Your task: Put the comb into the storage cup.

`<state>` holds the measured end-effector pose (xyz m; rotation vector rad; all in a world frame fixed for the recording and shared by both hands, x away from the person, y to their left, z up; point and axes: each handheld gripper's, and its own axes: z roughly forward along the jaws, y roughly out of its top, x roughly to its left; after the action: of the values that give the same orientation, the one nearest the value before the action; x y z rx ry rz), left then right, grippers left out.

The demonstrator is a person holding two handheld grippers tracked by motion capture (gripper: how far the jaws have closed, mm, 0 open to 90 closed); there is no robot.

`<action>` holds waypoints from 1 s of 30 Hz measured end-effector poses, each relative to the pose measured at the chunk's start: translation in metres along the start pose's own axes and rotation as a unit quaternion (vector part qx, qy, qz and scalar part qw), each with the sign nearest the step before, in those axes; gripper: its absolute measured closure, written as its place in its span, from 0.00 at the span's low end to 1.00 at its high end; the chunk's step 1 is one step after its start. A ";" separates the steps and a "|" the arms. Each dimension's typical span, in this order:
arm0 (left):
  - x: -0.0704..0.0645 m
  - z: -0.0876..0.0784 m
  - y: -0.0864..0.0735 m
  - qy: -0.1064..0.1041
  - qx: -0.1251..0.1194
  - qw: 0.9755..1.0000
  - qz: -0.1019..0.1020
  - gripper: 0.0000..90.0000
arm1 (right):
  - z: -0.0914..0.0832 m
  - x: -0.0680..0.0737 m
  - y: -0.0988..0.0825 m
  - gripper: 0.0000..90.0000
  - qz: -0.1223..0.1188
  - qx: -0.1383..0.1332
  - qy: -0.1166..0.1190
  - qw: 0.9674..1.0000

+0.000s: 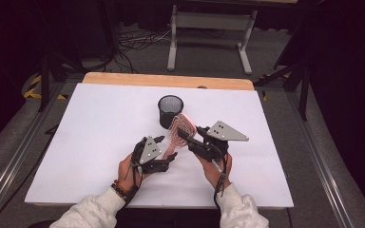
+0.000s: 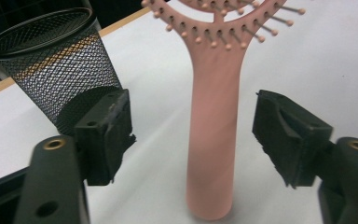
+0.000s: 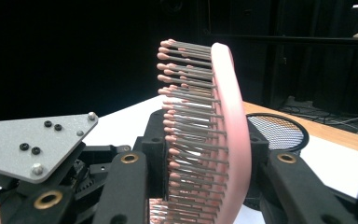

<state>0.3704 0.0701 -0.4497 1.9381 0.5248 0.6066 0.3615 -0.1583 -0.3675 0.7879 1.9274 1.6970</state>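
High view is showing the pink hairbrush [image 1: 179, 130] sitting mid-frame over the white table [image 1: 90, 133], just below the black mesh cup [image 1: 170, 110]. Right gripper [image 1: 190, 137] is clamping the brush head, bristles against one pad. Left gripper [image 1: 164, 149] is standing open around the handle, pads well off it on both sides; left gripper view is showing the gaps.
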 end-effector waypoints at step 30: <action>0.049 -0.064 -0.014 -0.006 -0.055 0.998 0.009 0.08 | -0.028 -0.021 0.005 0.71 -0.014 -0.008 -0.056 0.998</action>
<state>0.3677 0.1496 -0.4291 1.8422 0.4575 0.6211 0.3593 -0.1926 -0.3592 0.8300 1.8389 1.6141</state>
